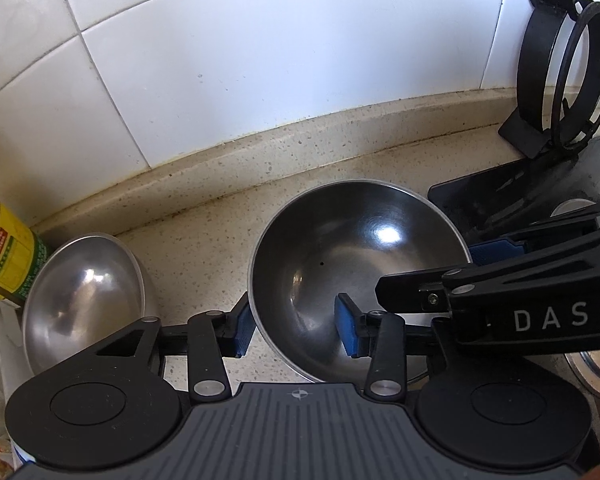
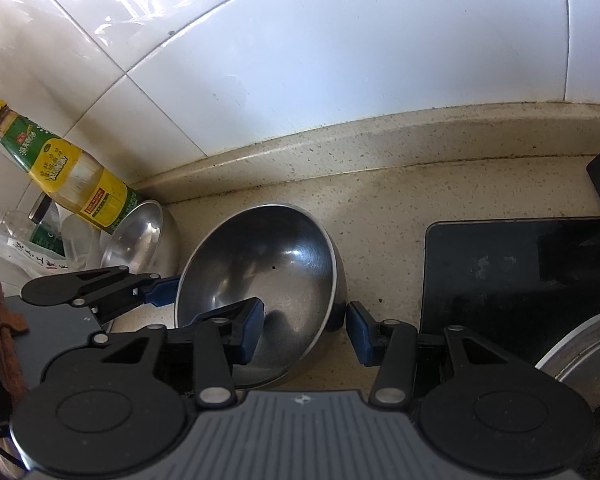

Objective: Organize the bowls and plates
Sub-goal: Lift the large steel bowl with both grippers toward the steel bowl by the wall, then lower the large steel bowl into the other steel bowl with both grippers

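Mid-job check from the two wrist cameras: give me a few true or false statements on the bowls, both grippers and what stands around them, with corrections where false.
1. Both grippers straddle the rim of the large steel bowl, one finger inside and one outside. True: the left gripper and the right gripper are each open around its wall.
2. The large steel bowl holds food. False: it is bare inside.
3. The small steel bowl is nested in the large one. False: it sits apart on the counter, to the left.
4. A yellow-labelled bottle stands behind the small bowl by the tiled wall. True.
5. The black stovetop lies left of the bowls. False: it lies to their right.
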A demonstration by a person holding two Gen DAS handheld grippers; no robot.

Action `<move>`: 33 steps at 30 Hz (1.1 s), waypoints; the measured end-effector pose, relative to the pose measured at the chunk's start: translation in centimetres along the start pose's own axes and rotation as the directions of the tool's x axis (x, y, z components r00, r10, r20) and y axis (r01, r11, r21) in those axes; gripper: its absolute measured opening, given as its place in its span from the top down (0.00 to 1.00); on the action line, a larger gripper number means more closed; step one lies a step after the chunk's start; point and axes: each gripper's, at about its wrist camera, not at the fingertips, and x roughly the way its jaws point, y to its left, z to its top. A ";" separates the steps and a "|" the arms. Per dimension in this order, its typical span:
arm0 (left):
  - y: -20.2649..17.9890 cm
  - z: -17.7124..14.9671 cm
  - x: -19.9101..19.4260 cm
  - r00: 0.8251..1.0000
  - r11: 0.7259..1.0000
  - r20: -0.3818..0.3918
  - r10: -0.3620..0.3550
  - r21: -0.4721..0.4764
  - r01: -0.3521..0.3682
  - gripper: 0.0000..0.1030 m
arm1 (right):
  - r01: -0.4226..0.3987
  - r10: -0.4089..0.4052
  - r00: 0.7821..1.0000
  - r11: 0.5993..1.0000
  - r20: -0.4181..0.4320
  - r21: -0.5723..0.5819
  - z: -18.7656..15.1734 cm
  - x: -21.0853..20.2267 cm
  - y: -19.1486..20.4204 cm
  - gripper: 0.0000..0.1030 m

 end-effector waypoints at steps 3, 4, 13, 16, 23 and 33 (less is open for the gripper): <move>0.0 0.0 -0.1 1.000 1.000 0.003 0.000 -0.001 0.000 0.51 | -0.003 0.003 1.000 1.000 -0.001 0.005 0.1 0.0 -0.1 0.53; 0.0 0.0 -0.1 1.000 1.000 0.003 -0.001 -0.002 0.001 0.51 | -0.004 0.004 1.000 1.000 -0.001 0.010 0.1 0.0 -0.1 0.53; 0.0 0.1 -1.0 1.000 1.000 0.019 -0.010 -0.002 0.010 0.42 | -0.015 0.015 1.000 1.000 0.006 0.026 0.3 -0.4 -0.1 0.53; -0.5 0.1 -1.5 0.999 1.000 0.039 0.011 0.023 -0.012 0.41 | -0.010 0.010 1.000 1.000 0.008 0.018 0.3 -0.4 0.1 0.53; 0.4 0.3 -1.1 0.999 1.000 0.025 -0.026 -0.016 0.026 0.41 | -0.021 0.021 1.000 0.999 0.004 0.047 0.6 0.0 -0.4 0.53; 0.8 0.4 -2.0 0.999 0.999 0.044 -0.022 -0.027 0.023 0.41 | -0.045 0.044 0.999 0.997 0.014 0.065 0.9 -0.6 -0.1 0.53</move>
